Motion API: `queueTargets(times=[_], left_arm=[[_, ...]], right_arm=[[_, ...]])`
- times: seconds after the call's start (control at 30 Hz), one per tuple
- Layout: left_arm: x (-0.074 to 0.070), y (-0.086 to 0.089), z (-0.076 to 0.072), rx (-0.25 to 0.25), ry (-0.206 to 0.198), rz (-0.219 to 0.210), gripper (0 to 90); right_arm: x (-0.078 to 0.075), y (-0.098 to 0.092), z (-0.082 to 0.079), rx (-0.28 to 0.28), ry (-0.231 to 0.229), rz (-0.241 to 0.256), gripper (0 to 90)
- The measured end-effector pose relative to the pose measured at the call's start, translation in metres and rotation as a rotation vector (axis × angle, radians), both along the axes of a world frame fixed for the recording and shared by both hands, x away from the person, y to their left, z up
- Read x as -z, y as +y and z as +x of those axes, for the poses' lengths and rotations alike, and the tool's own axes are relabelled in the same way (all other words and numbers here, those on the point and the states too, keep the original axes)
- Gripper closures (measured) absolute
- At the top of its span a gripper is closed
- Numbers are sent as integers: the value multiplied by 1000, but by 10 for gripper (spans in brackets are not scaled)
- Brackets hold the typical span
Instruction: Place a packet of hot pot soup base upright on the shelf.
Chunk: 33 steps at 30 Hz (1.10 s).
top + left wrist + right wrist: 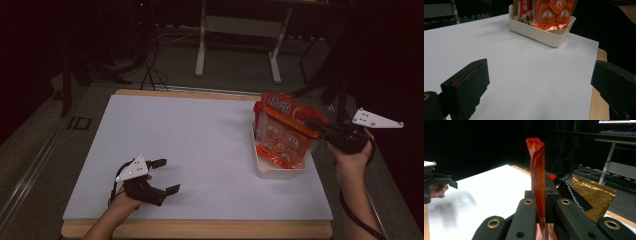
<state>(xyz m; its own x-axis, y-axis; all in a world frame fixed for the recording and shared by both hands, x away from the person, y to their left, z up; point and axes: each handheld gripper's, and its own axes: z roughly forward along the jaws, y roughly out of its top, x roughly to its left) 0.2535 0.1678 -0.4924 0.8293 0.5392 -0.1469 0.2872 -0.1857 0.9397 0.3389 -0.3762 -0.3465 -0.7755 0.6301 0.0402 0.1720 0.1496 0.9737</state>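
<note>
Right claw point(316, 125) clamped on upper edge of orange snack bag point(285, 131); jaws pressed flat on either side of the thin foil edge in right gripper view point(537, 187). Bag standing upright in cream tray point(272, 171) at right side of white desk point(190, 150), leaning against red packet point(524, 10) in same tray. Gold packet point(594, 195) visible just behind jaws. Left claw point(167, 176) spread wide, holding nothing, low over near-left desk corner, well apart from tray.

Orange snack bag point(287, 131) upright in white bin point(272, 170)
</note>
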Motion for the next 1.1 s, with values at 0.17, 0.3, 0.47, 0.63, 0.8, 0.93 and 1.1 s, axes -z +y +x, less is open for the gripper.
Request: queueTargets(times=[0.17, 0.3, 0.47, 0.63, 0.8, 0.93, 1.1], left_arm=[[1, 1, 0, 2, 5, -3, 24], [2, 2, 0, -4, 11, -5, 24], [1, 1, 0, -4, 3, -5, 24], [1, 1, 0, -5, 5, -7, 24], [1, 0, 0, 2, 4, -10, 24], [1, 1, 0, 1, 3, -7, 24], [2, 1, 1, -4, 6, -5, 25]], right_arm=[[-2, -2, -2, 7, -4, -4, 900], [-5, -4, -4, 14, -1, -16, 900], [-2, -1, -2, 5, 11, -16, 900], [0, -2, 1, 5, 19, -11, 900], [11, 5, 6, 1, 55, -39, 900], [24, 7, 9, -17, 74, -16, 900], [26, 3, 8, -12, 78, -3, 884]])
